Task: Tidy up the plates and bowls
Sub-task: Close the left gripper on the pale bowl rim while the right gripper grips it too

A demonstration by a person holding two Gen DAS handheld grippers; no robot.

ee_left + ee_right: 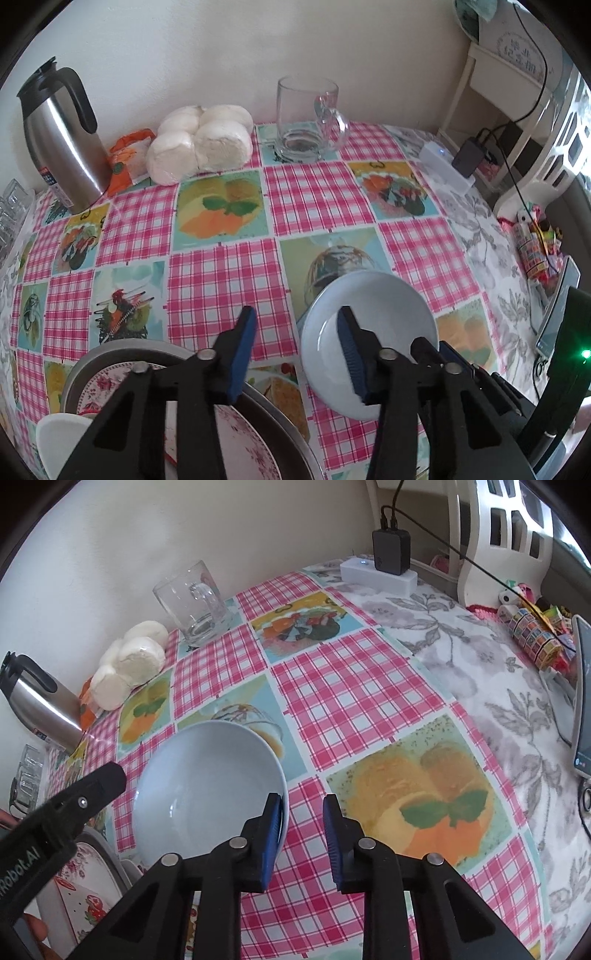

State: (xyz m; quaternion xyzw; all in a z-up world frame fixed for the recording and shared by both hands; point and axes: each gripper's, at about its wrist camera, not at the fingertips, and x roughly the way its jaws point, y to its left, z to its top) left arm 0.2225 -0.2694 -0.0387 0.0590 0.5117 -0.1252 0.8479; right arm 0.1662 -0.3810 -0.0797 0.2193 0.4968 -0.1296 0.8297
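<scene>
A pale blue bowl (373, 314) sits on the checked tablecloth; it also shows in the right wrist view (207, 782). My left gripper (297, 328) is open above the table, its right finger over the bowl's left side. Below it lies a metal tray (284, 424) holding a floral plate (236, 443) and a white dish (62, 439). My right gripper (303, 812) is open just right of the bowl, its left pad (271, 834) beside the rim; whether it touches is unclear.
At the back stand a steel thermos (62, 140), bagged white buns (199, 144), an orange packet (127, 158) and a glass mug (308, 118). A white power strip with charger (384, 568), a phone (581, 698) and sticker rolls (532, 635) lie right.
</scene>
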